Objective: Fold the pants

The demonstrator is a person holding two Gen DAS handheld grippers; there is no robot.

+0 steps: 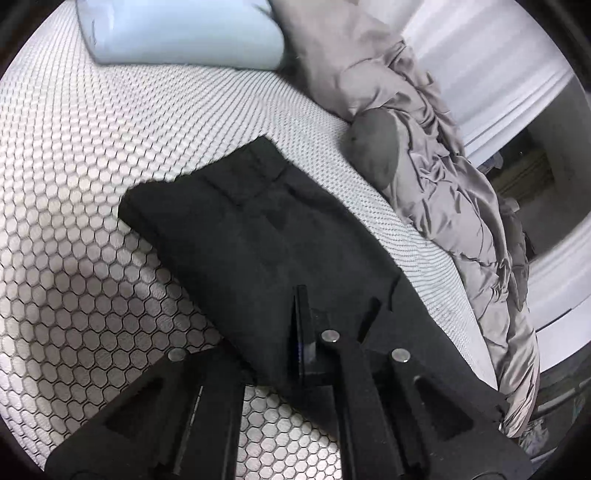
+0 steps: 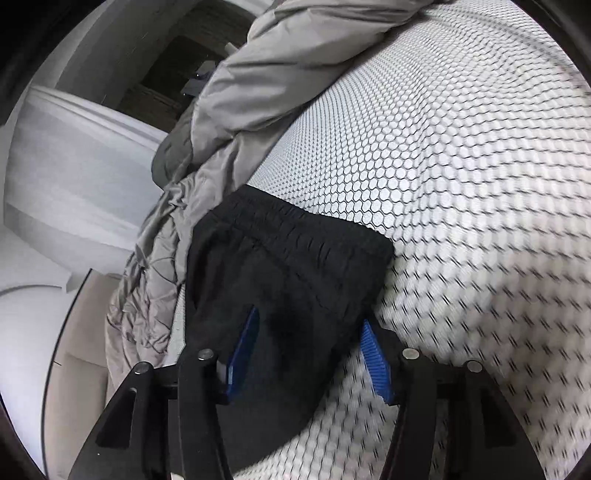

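Black pants lie folded on a white mattress with a black honeycomb pattern. In the left wrist view my left gripper is low over the near end of the pants; its fingers stand close together with black cloth around them, and whether they pinch it is unclear. In the right wrist view the elastic waistband of the pants faces away. My right gripper is open, its blue pads spread on either side of the pants fabric.
A crumpled grey duvet runs along the mattress edge, also in the right wrist view. A pale blue pillow lies at the far end. White furniture stands beyond the bed.
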